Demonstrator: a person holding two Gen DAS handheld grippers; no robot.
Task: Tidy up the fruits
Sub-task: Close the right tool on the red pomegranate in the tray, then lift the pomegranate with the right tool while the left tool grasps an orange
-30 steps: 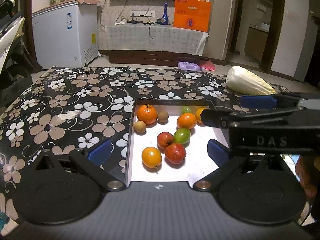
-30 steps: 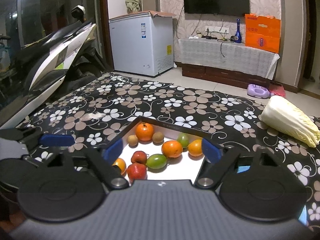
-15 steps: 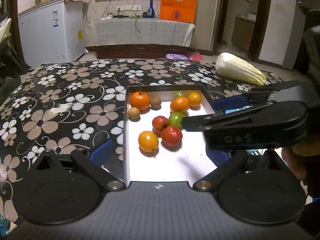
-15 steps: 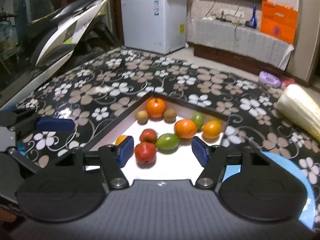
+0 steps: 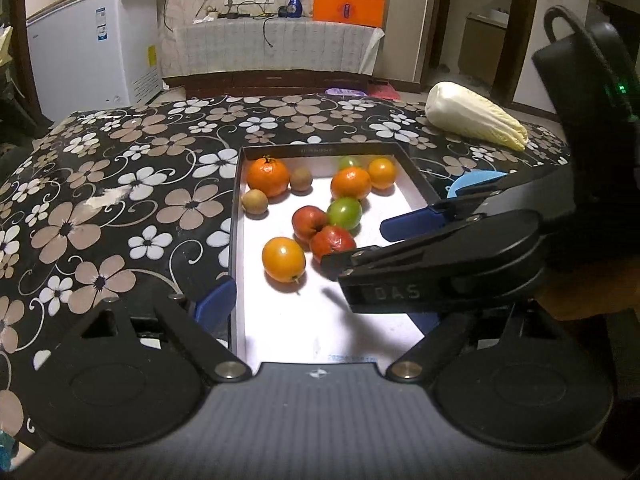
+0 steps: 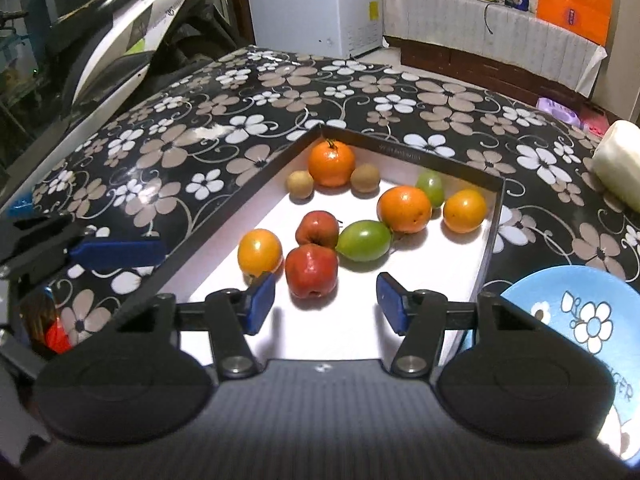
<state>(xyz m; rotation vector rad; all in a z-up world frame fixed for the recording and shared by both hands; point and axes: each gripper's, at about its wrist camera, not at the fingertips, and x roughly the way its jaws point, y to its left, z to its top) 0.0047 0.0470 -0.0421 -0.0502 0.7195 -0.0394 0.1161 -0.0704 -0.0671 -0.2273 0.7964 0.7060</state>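
Inside tray, red apple

You're working in a dim room; the white tray floor glares under overhead light, and fruit casts soft shadows. Both views bend strongly at the edges, corners go dark, and the nearest gripper parts look slightly soft.

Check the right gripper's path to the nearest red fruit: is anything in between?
Nothing visible blocks it. The right gripper, its jaws just closing but still apart, faces the red fruit directly; the yellow-orange fruit sits close beside the left finger.
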